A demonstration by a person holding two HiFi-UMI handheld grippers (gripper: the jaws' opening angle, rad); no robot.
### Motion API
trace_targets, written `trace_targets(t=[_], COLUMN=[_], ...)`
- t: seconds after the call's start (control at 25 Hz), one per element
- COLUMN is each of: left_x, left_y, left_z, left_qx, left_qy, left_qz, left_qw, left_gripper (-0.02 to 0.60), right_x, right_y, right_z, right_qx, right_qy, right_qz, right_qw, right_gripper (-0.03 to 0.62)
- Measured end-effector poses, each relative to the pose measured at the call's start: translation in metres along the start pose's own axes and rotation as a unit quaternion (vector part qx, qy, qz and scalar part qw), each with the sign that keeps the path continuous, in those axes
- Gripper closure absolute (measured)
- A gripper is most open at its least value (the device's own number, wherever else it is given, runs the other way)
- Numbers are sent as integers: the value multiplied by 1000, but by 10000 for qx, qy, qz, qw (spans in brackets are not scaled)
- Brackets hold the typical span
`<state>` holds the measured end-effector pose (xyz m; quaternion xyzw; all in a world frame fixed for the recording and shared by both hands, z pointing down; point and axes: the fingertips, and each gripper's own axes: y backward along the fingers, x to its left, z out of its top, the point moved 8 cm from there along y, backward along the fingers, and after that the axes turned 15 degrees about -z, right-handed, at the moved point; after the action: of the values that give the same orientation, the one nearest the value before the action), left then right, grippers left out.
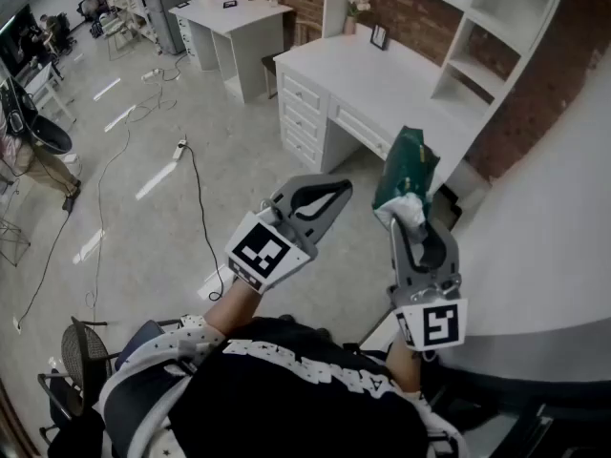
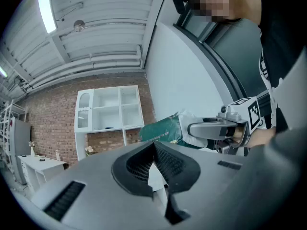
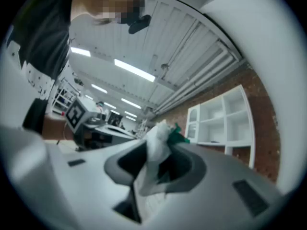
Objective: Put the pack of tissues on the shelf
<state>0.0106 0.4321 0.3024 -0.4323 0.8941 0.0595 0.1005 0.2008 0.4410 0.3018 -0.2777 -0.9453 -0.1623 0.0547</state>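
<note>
At 3 o'clock, right tongs (image 1: 409, 219) clamp tissue pack (image 1: 406, 165) by its end, ready for shelf (image 1: 496, 27) at 1 o'clock; left tongs (image 1: 329, 194) closed, empty, idle.

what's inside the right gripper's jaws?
A soft green-and-white pack of tissues: the right gripper is shut on its crumpled white end, and the green body sticks out beyond the jaws. The pinched part is covered by them.
</note>
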Motion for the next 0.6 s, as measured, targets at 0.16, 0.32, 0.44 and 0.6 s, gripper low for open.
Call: trace_targets(t=[0.16, 0.32, 0.44, 0.6], left_x=[-5, -7, -11, -20], left_y=[1, 1, 3, 9], left_z=[3, 3, 3, -2], left_qx=[28, 78, 135, 226], left_qy=[2, 27, 41, 19], left_qz=[67, 156, 212, 279], left_qw=[10000, 9998, 9997, 9994], left_gripper=[546, 546, 546, 546], right_x=[-2, -4, -4, -2], right_y=[2, 2, 5, 14], right_z=[2, 2, 0, -6], right_qx=[-74, -101, -108, -43], right_qy=[-28, -174, -189, -222], right_qz=[37, 138, 196, 267], right_qw=[10000, 9997, 9996, 9994], right_gripper=[459, 459, 459, 459])
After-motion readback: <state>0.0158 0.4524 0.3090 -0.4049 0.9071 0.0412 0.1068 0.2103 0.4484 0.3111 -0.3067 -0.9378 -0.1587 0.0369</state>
